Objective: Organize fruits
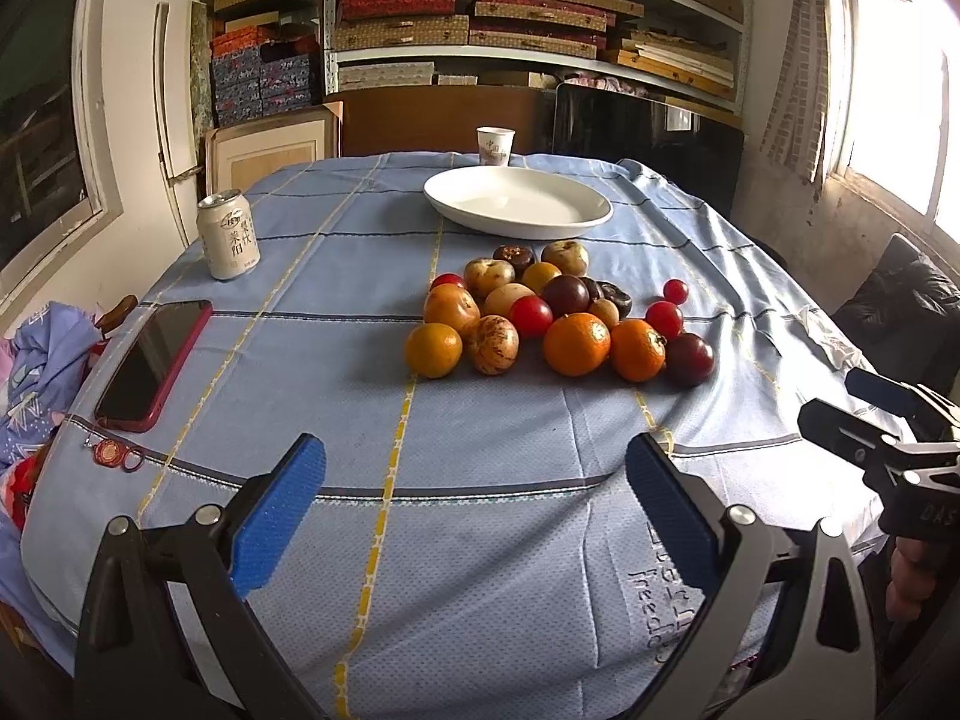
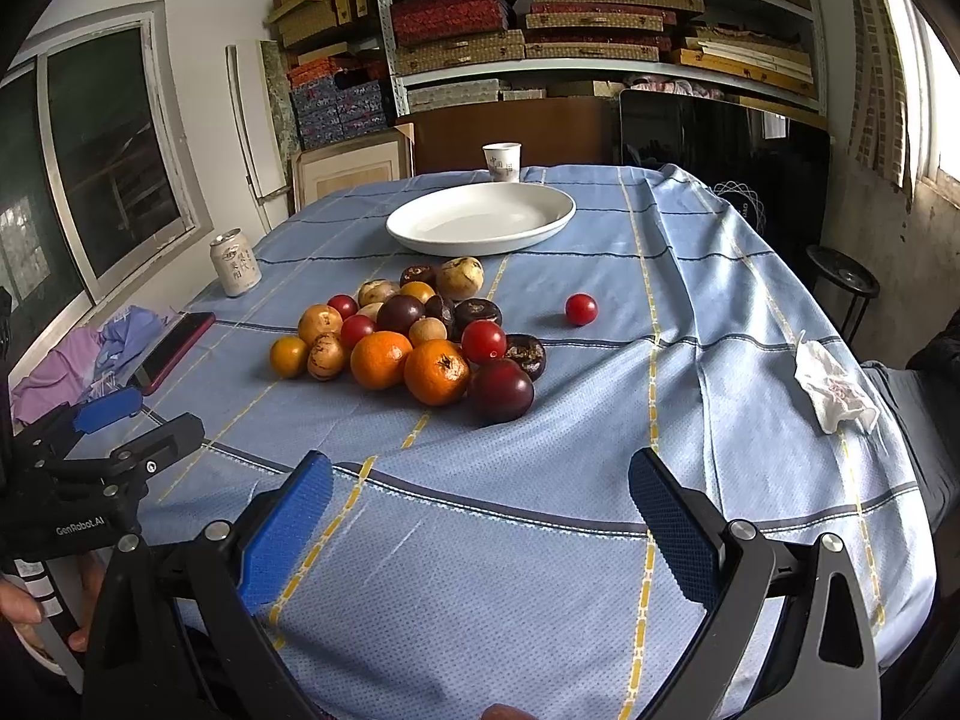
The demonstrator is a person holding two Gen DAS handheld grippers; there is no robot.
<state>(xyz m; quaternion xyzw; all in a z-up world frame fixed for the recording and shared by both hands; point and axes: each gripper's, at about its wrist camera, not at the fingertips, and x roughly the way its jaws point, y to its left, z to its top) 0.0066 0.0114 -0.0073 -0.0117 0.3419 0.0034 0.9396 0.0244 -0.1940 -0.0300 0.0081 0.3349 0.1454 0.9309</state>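
Two grippers are held low over the near edge of a table covered with a blue checked cloth (image 1: pixel 300 324): the left gripper (image 1: pixel 474 510) and the right gripper (image 2: pixel 480 516) are each seen with blue-padded fingers spread wide apart and nothing between them. A pile of fruits (image 1: pixel 540 312) is gathered on the cloth near the middle of the table, well ahead of both grippers. Two oranges (image 2: pixel 408 366) lie side by side at the near edge of the pile, with a dark plum (image 2: pixel 500 391) touching the right-hand one. Small red tomatoes, brownish round fruits and dark fruits are packed behind them. One red tomato (image 2: pixel 581 308) is set apart to the right of the pile. A white oval plate (image 2: pixel 480 219) is placed just beyond the pile, nothing lying in it, and a paper cup (image 2: pixel 501 161) stands behind the plate at the far edge. A drink can (image 1: pixel 227 234) is stood upright at the left, a phone in a red case (image 1: pixel 153 363) lies flat nearer on the same side, and a crumpled tissue (image 2: pixel 834 390) rests on the cloth at the right.
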